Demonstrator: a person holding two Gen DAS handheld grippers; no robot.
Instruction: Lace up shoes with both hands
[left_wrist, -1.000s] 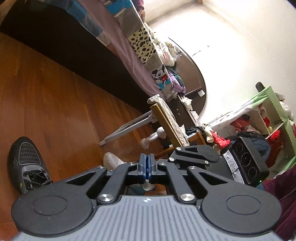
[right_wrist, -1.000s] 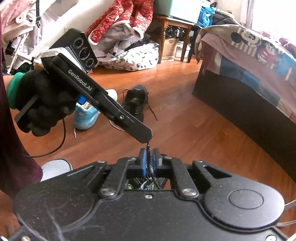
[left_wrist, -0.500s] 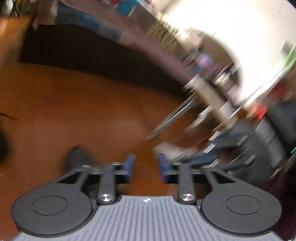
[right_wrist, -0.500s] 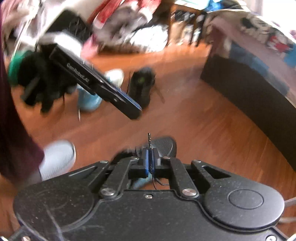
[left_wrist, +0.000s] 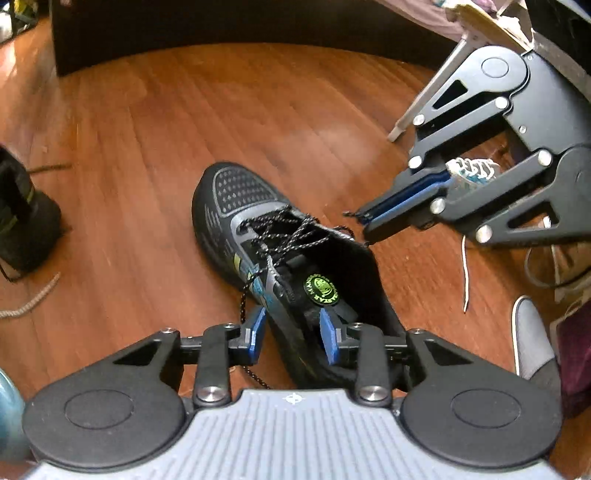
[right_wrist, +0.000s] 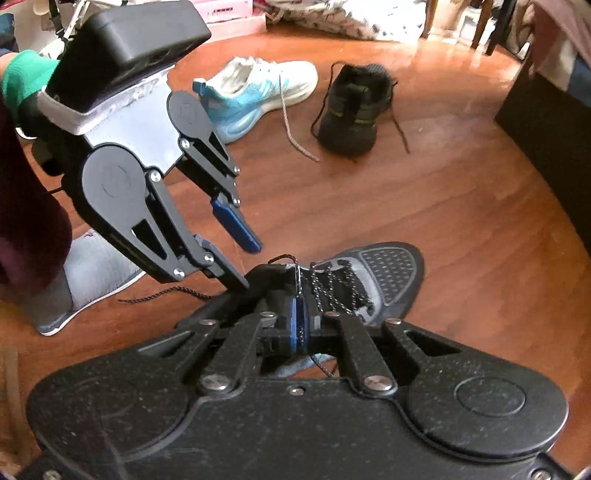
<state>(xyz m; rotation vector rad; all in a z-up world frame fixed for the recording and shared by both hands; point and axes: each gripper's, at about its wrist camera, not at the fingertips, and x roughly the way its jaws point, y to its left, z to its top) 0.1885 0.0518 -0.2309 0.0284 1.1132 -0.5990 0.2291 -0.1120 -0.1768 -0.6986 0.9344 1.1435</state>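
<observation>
The black shoe (left_wrist: 280, 266) lies on the wooden floor (left_wrist: 147, 122), laces crossed through its lower eyelets. The right hand-held gripper (right_wrist: 298, 295) is pressed together on the lace end (left_wrist: 349, 213), likely keeping it taut for threading. The left hand-held gripper (left_wrist: 291, 332) is spread astride the shoe's collar, seemingly to steady it.

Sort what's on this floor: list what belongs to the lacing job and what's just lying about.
In the job:
black shoe
black speckled lace
right gripper, shut on that lace
left gripper, open at the shoe's collar

Lying about:
white and blue sneaker
second black shoe
grey slipper
</observation>
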